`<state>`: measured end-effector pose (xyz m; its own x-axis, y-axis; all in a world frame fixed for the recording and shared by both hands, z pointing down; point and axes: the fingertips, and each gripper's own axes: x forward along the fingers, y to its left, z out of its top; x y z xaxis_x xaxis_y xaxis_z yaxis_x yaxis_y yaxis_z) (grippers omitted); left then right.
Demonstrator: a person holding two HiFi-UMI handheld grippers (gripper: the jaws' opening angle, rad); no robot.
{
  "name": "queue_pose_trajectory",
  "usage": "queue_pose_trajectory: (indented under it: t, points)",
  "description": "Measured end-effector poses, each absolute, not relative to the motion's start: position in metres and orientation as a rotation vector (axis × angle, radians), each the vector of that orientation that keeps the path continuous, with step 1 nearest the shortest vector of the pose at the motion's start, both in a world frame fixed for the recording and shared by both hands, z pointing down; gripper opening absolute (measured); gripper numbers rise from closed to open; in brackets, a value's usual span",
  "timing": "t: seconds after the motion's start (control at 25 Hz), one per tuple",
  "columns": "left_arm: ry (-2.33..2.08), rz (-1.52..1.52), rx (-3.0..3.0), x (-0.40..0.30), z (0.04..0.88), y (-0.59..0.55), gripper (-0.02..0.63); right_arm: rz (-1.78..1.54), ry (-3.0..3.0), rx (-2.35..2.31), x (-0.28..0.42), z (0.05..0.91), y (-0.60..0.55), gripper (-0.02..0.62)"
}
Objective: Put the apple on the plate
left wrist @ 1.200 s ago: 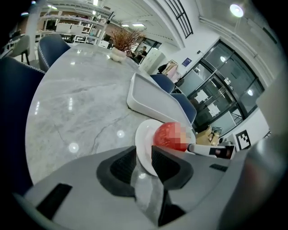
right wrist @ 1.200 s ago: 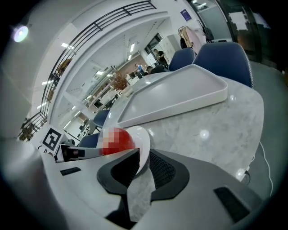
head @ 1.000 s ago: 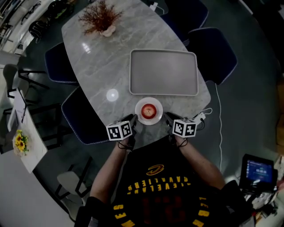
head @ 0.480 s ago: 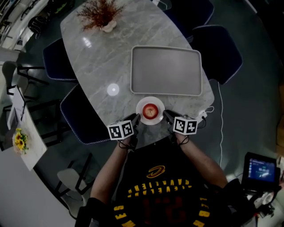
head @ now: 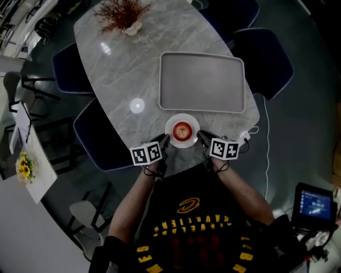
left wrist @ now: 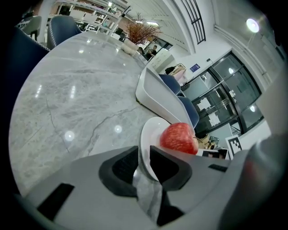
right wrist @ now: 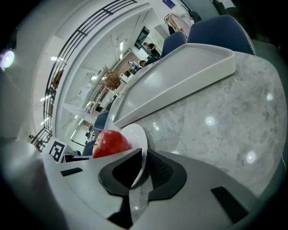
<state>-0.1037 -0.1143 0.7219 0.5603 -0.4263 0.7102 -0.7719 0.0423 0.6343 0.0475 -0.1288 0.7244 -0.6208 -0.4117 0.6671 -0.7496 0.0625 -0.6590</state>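
Left tool jaws have just been closing with the plate rim between them; they now pinch it narrowly. Right tool looks clamped on the opposite rim. Apple sits on the plate on the tabletop, so the task's end state shows.

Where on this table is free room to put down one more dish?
The widest bare marble lies left of the tray, up to the potted plant. The tray itself is empty. Crowded: the near edge, where the plate with the apple sits close to the tray.
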Motion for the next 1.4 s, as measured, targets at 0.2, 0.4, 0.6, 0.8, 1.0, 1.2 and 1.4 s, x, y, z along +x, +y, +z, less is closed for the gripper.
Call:
queue_pose_trajectory:
  t: [0.2,0.4,0.6,0.8,1.0,1.2,1.4]
  points:
    - [-1.034,0.329,1.561,-0.100,0.725,-0.118,0.048,1.613,-2.030,1.184,0.051,0.726,-0.130,0.043]
    - [-1.038,0.289,1.529,-0.102,0.730,-0.122,0.044,1.657,-2.018,1.171,0.049,0.731,-0.131,0.040]
    - [-1.027,0.297,1.523,-0.094,0.732,-0.123,0.044,1.675,-2.024,1.198,0.057,0.729,-0.135,0.037]
    - [-1.027,0.283,1.534,-0.088,0.725,-0.123,0.044,1.690,-2.039,1.199,0.063,0.724,-0.134,0.037]
    - [-1.026,0.209,1.534,-0.087,0.706,-0.127,0.040,1.747,-2.064,1.207,0.065,0.710,-0.138,0.035]
    - [-1.009,0.124,1.565,-0.076,0.676,-0.136,0.035,1.796,-2.110,1.226,0.077,0.688,-0.147,0.035]
    - [-0.974,0.028,1.591,-0.066,0.614,-0.150,0.031,1.821,-2.162,1.250,0.088,0.628,-0.161,0.035]
